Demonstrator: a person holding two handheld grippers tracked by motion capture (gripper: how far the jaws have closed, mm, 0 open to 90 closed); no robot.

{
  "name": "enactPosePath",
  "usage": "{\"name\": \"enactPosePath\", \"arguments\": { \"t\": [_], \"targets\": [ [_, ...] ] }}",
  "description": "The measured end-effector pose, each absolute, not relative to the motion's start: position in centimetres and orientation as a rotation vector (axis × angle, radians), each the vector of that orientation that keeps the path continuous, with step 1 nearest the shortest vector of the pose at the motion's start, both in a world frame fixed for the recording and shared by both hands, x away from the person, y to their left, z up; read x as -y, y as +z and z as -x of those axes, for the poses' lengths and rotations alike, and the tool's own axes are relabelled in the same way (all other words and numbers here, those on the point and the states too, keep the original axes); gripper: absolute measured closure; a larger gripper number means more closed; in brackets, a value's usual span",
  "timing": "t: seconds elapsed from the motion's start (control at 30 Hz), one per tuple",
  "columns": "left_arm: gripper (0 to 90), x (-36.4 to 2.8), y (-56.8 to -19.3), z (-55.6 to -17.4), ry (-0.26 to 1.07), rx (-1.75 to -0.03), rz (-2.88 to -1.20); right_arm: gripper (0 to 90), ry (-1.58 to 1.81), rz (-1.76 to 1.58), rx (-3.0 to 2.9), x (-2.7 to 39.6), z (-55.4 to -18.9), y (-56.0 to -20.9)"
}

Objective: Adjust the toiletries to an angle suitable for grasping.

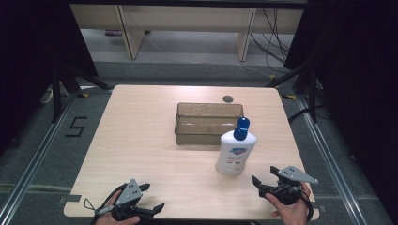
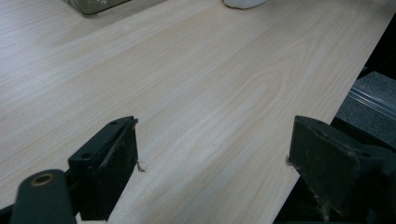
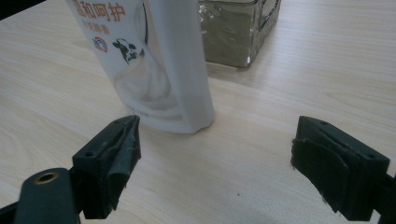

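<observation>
High view first: a white pump bottle with a blue cap stands upright on the light wood table, and the right gripper sits just behind and to the right of it, near but not touching. Its jaws are spread wide with nothing between them. A hand holds it at the table's near edge.

Right gripper view looks along those jaws, and the bottle is ahead of them, closer to the left jaw and a bit beyond the tips, so still outside the gap. You can see a little cow picture and some printed characters on the label. Past the bottle, further from the gripper, there's a clear plastic bin; from above, that bin stands right behind the bottle, close to or maybe touching it, can't really tell.

Left gripper is well off to the other side, at the near left edge of the table, far from the bottle. Left gripper view shows its jaws wide apart too, with bare wood between them.
</observation>
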State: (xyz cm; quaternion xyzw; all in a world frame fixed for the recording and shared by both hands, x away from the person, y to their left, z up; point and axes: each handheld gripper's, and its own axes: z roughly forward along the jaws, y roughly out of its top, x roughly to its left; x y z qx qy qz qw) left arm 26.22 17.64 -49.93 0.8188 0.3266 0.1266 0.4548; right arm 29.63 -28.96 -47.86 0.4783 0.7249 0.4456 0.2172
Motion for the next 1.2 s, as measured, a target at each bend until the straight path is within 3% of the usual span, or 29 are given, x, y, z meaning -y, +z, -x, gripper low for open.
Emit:
{"name": "enactPosePath", "arguments": {
  "t": [0.57, 1.2],
  "targets": [
    [15.1, -17.6, -50.0, -26.2, 0.315, -0.809, -2.013, 16.7, 1.268, -1.274, -1.981, 28.6, -29.4, -47.1],
    [15.0, -17.7, -50.0, -26.3, 0.314, -0.809, -2.029, 17.6, 1.392, -1.206, -1.928, 27.6, -28.6, -44.1]
  ]
}}
